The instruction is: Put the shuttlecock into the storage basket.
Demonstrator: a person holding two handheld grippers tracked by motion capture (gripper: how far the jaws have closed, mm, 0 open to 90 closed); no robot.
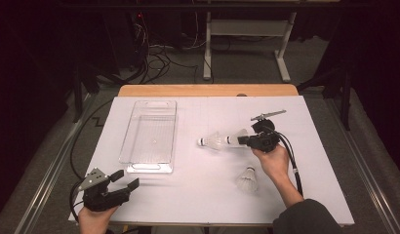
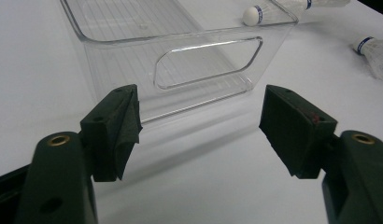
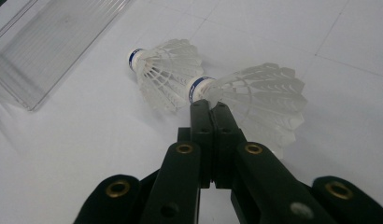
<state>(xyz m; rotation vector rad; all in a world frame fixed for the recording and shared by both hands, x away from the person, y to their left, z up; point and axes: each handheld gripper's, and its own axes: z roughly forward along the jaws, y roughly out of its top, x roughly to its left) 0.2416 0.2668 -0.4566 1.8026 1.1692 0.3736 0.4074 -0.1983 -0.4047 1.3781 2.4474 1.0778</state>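
Note:
Two white shuttlecocks with blue-banded corks are joined in a line, the front shuttlecock [image 3: 164, 77] with the rear shuttlecock [image 3: 259, 95] pushed cork-first into its skirt. In the high view the pair [image 1: 220, 140] sits mid-table. My right gripper [image 3: 209, 106] [image 1: 243, 140] is shut, its tips pinched on the rear one's feathers just behind the cork. A third shuttlecock [image 1: 247, 179] stands cork-up on the table near the right wrist. My left gripper [image 2: 199, 130] [image 1: 127, 178] is open and holds nothing; it points at the clear bin's near end.
A clear plastic bin [image 1: 149, 165] [image 2: 180, 35] lies lengthwise on the left half of the white table, with nothing in it. The table's wooden edge [image 1: 208, 90] runs along the far side. Cables and a desk frame stand on the floor beyond.

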